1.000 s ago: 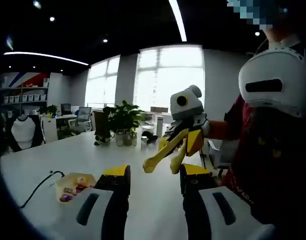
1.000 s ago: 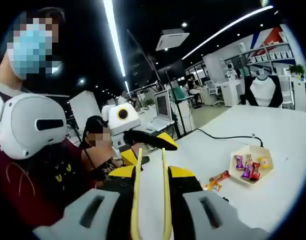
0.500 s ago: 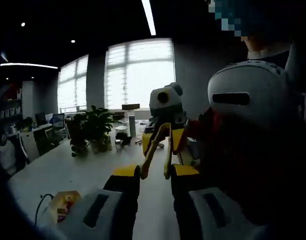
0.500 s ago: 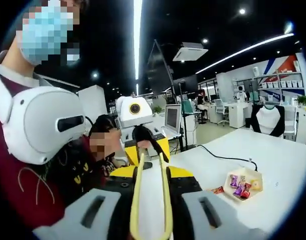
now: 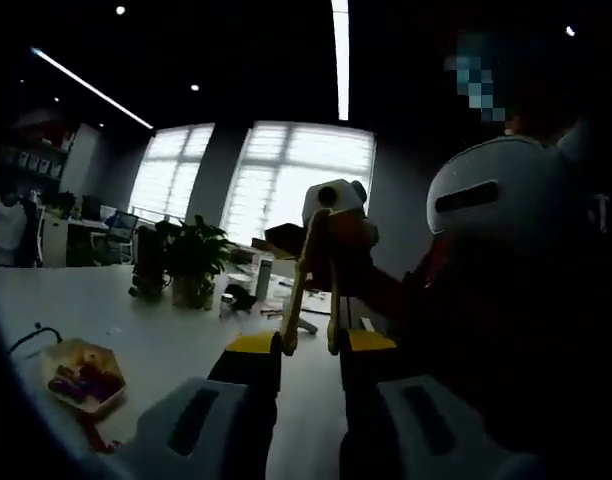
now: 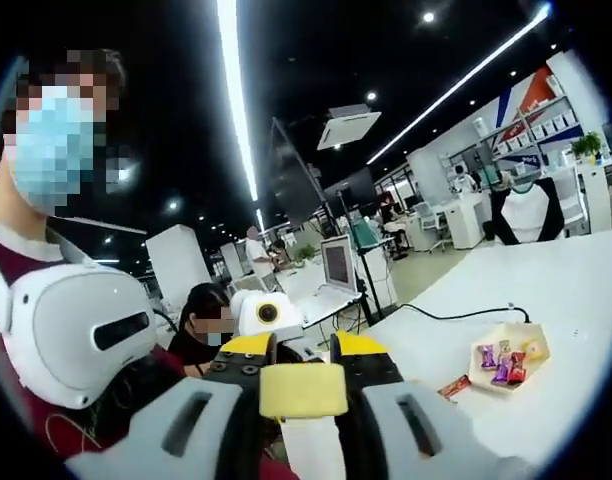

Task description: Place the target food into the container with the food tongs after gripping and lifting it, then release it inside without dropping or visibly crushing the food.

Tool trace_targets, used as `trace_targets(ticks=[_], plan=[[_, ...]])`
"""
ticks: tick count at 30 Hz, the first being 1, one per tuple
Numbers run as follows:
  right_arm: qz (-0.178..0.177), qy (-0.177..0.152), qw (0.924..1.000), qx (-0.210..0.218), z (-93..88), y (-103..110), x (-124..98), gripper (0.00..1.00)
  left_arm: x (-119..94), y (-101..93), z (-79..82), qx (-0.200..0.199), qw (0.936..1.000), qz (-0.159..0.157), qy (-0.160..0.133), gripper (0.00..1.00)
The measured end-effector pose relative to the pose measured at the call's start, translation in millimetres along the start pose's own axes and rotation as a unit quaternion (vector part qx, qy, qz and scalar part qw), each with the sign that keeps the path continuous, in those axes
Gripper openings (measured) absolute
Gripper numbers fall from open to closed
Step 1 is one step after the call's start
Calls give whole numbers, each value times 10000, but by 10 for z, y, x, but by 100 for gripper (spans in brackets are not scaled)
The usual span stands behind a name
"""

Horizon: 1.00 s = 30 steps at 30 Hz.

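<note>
A: On the white table (image 6: 586,290), what matters?

B: The tray (image 6: 508,352) of wrapped sweets (image 6: 498,363), with one more wrapped piece (image 6: 453,385) lying on the table just beside it. In the left gripper view the same tray (image 5: 81,375) sits low on the left, a cable (image 5: 26,335) near it. Both are well apart from the hands, which are raised in front of the person (image 6: 56,330).

A: And the tools?

B: The right gripper (image 6: 301,352) is clamped on the yellow tongs (image 6: 303,390), seen from its own camera as a flat yellow band between the jaws. In the left gripper view that gripper (image 5: 331,225) faces the camera, and the tongs (image 5: 311,300) reach down towards the left gripper (image 5: 311,345), whose jaws stand slightly apart around the tong tips, holding nothing that I can make out.

A: Are the tongs themselves spread or pinched?

B: The two arms look a little apart, nothing between them.

A: What could go wrong?

B: I'd judge slippage first. If the tongs sit crooked in the jaws, they could twist when squeezed, and the sweet would drop short of the container. Too hard a squeeze could crush it. Which container is meant I cannot tell.
</note>
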State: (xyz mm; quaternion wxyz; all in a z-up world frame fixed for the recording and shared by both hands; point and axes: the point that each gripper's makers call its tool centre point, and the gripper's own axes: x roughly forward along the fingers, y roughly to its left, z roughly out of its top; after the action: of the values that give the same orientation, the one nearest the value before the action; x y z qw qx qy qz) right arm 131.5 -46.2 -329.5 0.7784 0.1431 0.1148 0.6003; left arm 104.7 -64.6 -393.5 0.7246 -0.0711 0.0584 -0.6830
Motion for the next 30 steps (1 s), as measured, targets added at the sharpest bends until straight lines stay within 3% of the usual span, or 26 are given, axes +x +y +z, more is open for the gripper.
trace_targets(ticks=[1,3,5,6,10,11,12,14,16,18,20,21,22,26,27,30], plan=[[84,120,9998,-122,-25,38,27,18,22,-43,-55,4,9998,-99,200,24],[153,547,9976,-395,-148,115,106,18,88,-122,-234,411,9959,-262,760,23],[146,737,9967,-324,-251,143,190,18,124,-179,-354,459,9926,-418,1040,24],[94,719,9969,-312,-254,118,215,18,124,-168,-359,462,9928,-385,1041,26],[-13,521,9986,-73,-150,23,220,19,104,-77,-226,237,9983,-286,453,29],[52,323,9995,44,-56,31,221,19,98,-67,-77,111,9995,-291,14,31],[60,311,9995,78,-41,27,220,19,99,-44,-34,28,9997,-236,-104,33],[35,318,9995,-31,-28,27,230,19,98,10,-68,17,9999,-137,32,35],[2,366,9993,-116,-33,17,259,19,116,-40,-95,-21,9995,-280,107,28],[73,295,9995,-74,2,34,273,19,133,-34,-67,163,9997,-196,-11,26],[240,-97,9993,-257,155,79,290,19,133,-9,48,92,9980,-140,-610,24],[214,-300,9993,-21,231,80,305,19,92,-36,133,-226,9931,-306,-1111,22],[248,-290,9992,-80,228,88,318,19,49,-3,157,-371,9884,-305,-1439,21],[189,-183,9996,-129,187,54,355,34,-27,69,131,-428,9867,-78,-1566,20],[223,-71,9997,-26,134,60,347,31,-72,59,195,-362,9852,-65,-1676,20],[296,5,9995,-119,56,56,312,24,-122,52,264,-161,9891,17,-1466,22]])
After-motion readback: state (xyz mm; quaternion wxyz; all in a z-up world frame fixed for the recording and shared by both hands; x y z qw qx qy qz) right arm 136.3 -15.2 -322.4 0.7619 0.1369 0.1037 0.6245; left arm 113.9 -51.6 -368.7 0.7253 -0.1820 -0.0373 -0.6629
